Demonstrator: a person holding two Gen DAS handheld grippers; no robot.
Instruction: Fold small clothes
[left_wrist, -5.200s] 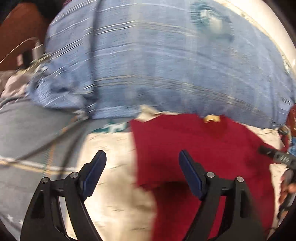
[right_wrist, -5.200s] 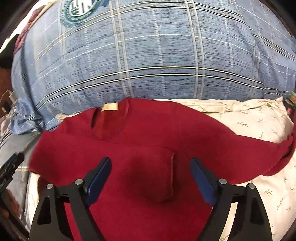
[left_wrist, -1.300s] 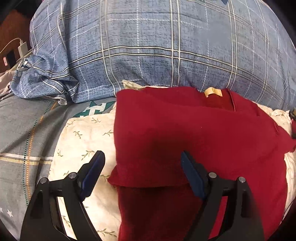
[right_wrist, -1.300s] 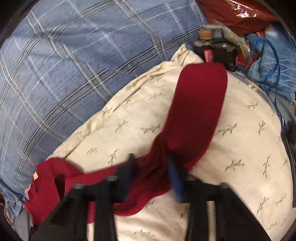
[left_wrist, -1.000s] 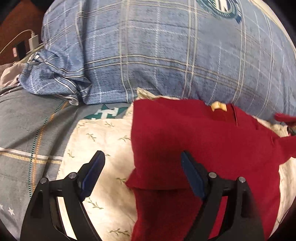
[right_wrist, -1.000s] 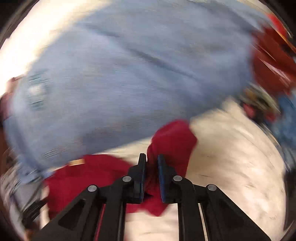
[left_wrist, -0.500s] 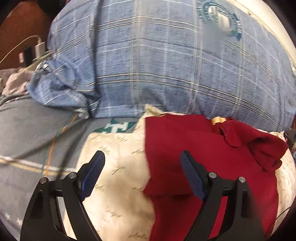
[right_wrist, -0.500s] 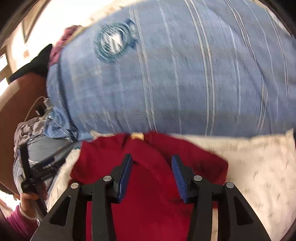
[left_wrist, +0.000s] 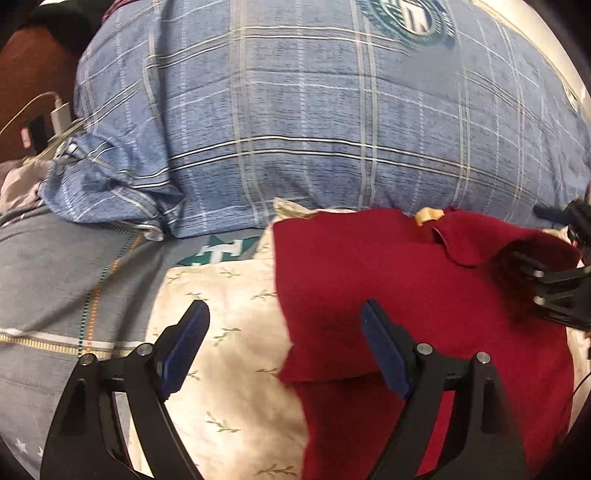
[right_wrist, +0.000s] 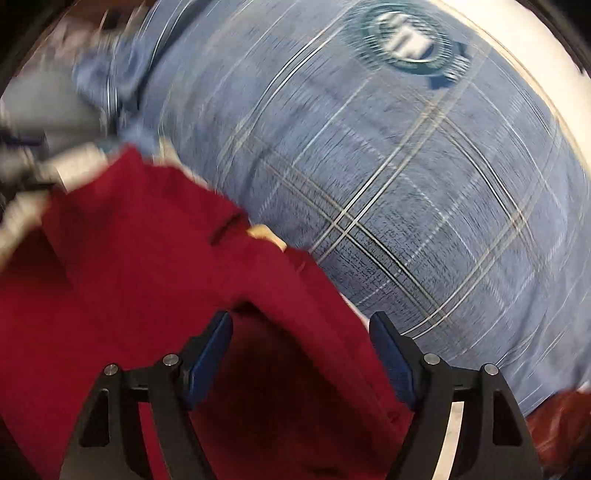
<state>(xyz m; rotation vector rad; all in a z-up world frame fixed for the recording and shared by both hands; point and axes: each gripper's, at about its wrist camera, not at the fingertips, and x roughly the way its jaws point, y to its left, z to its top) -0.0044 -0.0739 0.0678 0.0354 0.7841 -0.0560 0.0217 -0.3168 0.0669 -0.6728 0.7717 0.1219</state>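
Observation:
A dark red long-sleeved top (left_wrist: 406, 288) lies on a cream leaf-print pillow (left_wrist: 221, 295), with both sleeves folded in over its body and a tan neck label (left_wrist: 428, 215) at the far edge. My left gripper (left_wrist: 284, 332) is open and empty, hovering over the top's left folded edge. My right gripper (right_wrist: 301, 343) is open and empty, close above the folded right sleeve (right_wrist: 295, 295); it also shows in the left wrist view (left_wrist: 554, 291) at the right edge. The right wrist view is motion-blurred.
A big blue plaid pillow (left_wrist: 332, 129) with a round teal badge lies right behind the top. A grey bedspread (left_wrist: 55, 277) lies to the left. A white charger and cable (left_wrist: 59, 114) sit at far left by a brown headboard.
My right gripper took the right sleeve, carried it left over the top's body, let go and opened. It now hovers low above the fold. My left gripper stayed open.

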